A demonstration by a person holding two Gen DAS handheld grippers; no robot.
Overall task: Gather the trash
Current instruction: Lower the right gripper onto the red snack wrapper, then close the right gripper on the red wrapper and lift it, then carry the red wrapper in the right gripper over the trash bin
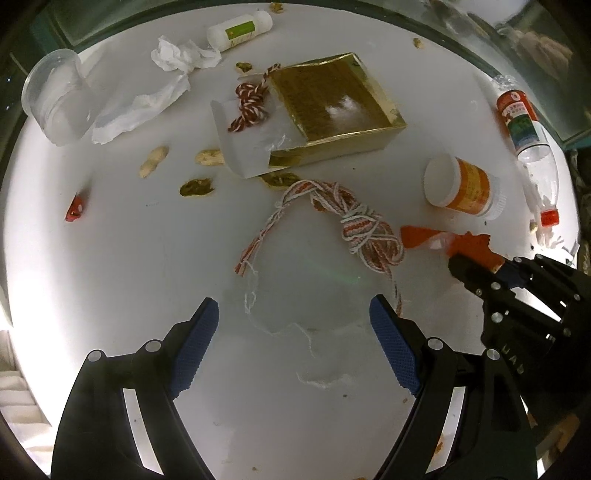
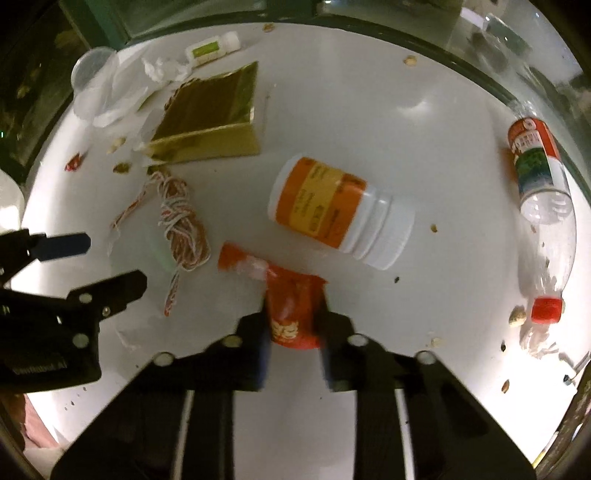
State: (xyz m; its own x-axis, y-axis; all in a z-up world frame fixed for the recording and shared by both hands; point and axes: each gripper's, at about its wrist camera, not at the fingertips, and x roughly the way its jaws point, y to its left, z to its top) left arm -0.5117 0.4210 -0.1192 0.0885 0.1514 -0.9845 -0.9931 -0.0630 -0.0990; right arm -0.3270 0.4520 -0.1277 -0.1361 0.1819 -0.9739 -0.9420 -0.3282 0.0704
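My right gripper (image 2: 293, 314) is shut on a red snack wrapper (image 2: 291, 306) low over the white table; the wrapper also shows in the left wrist view (image 1: 443, 238), with the right gripper (image 1: 476, 264) at its right end. My left gripper (image 1: 293, 321) is open and empty, above the loose end of a red-and-white rope bundle (image 1: 354, 225). The same rope (image 2: 183, 225) lies left of the wrapper in the right wrist view, where the left gripper (image 2: 110, 258) enters from the left.
An orange-labelled white jar (image 2: 332, 214), a clear plastic bottle (image 2: 543, 206), a gold box (image 1: 332, 107), a second rope (image 1: 251, 103), crumpled tissue (image 1: 173, 55), a plastic cup (image 1: 55, 96), a white tube (image 1: 240, 29), a small red scrap (image 1: 75, 208) and nut shells (image 1: 153, 160) litter the round table (image 1: 110, 258).
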